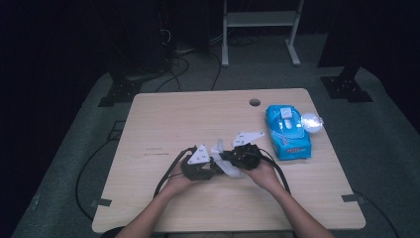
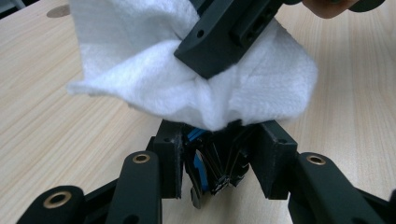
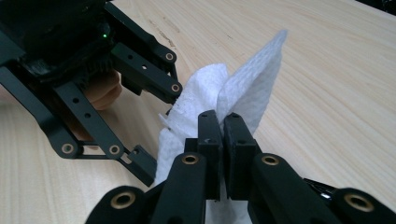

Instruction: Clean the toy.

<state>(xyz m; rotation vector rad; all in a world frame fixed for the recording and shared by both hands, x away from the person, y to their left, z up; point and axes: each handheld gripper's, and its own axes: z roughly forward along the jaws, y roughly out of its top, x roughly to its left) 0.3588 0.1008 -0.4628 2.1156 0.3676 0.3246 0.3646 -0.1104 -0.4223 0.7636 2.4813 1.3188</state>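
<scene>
Jaws, right: my right gripper (image 3: 219, 140) has its jaws pressed together on a fold of the white wipe (image 3: 243, 88).
Jaws, left: my left gripper (image 2: 217, 149) has its jaws drawn in, with the wipe (image 2: 154, 88) bunched at their tips; whether the pads pinch it I cannot tell.
Wipe: it lies crumpled between my two grippers, low over the worktop (image 1: 173, 119), near the front middle.
Hands: my left hand (image 1: 178, 181) and right hand (image 1: 262, 173) meet close together.
Beyond: a blue wipe pack (image 1: 287, 131) lies on the worktop to the right, a clear crumpled wrapper (image 1: 312, 121) touching its far corner.
</scene>
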